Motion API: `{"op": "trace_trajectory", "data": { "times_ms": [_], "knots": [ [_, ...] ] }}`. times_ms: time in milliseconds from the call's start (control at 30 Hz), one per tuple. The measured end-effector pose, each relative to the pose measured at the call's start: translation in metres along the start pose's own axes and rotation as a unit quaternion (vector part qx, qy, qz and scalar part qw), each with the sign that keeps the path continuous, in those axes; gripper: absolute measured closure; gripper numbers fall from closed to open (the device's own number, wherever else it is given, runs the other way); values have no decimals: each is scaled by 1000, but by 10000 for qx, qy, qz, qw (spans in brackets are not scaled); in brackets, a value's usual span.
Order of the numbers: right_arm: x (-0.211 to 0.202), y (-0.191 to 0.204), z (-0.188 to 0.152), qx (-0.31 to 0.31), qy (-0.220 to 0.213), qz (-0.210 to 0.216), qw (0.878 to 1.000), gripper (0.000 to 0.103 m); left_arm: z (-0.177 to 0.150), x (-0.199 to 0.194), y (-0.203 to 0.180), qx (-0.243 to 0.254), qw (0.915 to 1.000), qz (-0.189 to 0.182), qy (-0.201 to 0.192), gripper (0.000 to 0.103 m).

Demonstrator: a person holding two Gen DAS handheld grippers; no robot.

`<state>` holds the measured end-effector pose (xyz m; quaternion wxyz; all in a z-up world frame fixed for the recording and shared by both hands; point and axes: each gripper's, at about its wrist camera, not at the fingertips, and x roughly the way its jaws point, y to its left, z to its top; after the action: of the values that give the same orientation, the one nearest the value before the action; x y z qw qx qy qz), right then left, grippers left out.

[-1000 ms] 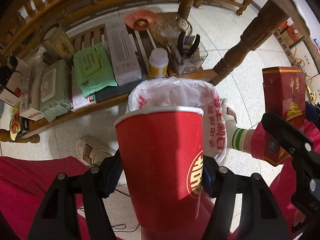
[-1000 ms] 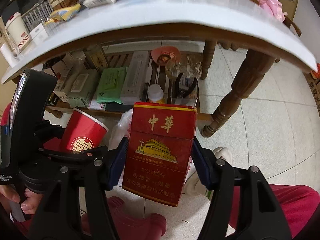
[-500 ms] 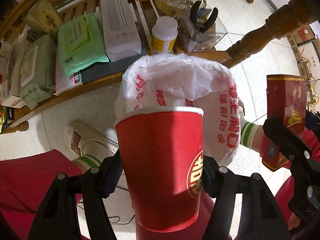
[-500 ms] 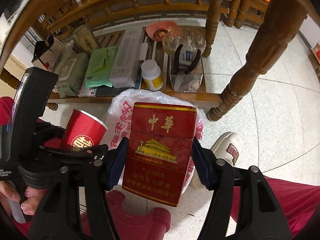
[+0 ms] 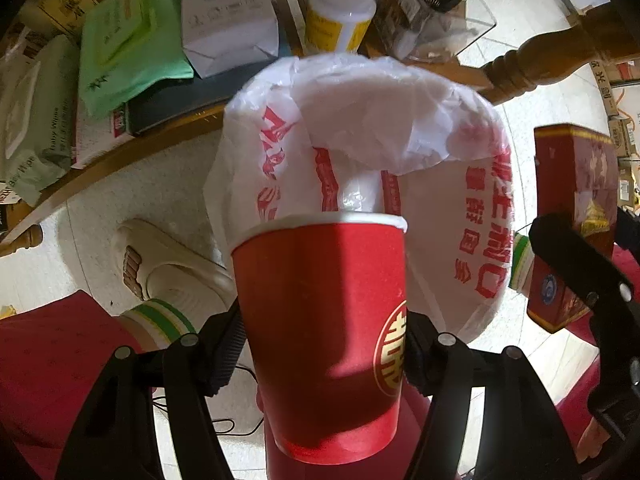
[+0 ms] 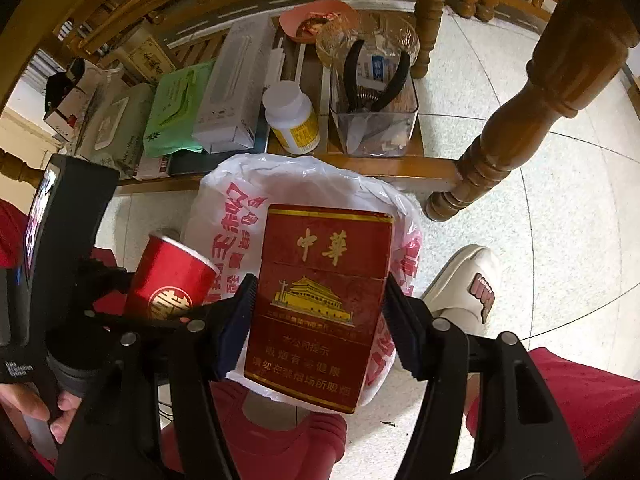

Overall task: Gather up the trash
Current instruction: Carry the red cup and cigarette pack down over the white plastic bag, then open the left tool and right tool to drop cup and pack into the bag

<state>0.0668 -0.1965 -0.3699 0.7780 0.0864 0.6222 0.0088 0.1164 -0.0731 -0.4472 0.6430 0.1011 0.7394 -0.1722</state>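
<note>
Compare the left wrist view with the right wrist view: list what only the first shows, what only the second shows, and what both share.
Only the left wrist view: the left gripper shut on the red paper cup, and the person's left shoe.

Only the right wrist view: the cigarette pack's printed front, clamped in the right gripper, the pink dish, and a hand on the left gripper's handle.

Both: the white bin bag, the white pill bottle, the black pliers, and the green wipes pack.
</note>
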Motion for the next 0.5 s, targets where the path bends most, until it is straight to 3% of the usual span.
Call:
{"op": "trace_trajectory", "data": {
  "times_ms": [500],
  "knots": [
    [28,-3,13,170,358,149,9991,42,17,25,3,-143,9993,51,336,39]
  ]
}}
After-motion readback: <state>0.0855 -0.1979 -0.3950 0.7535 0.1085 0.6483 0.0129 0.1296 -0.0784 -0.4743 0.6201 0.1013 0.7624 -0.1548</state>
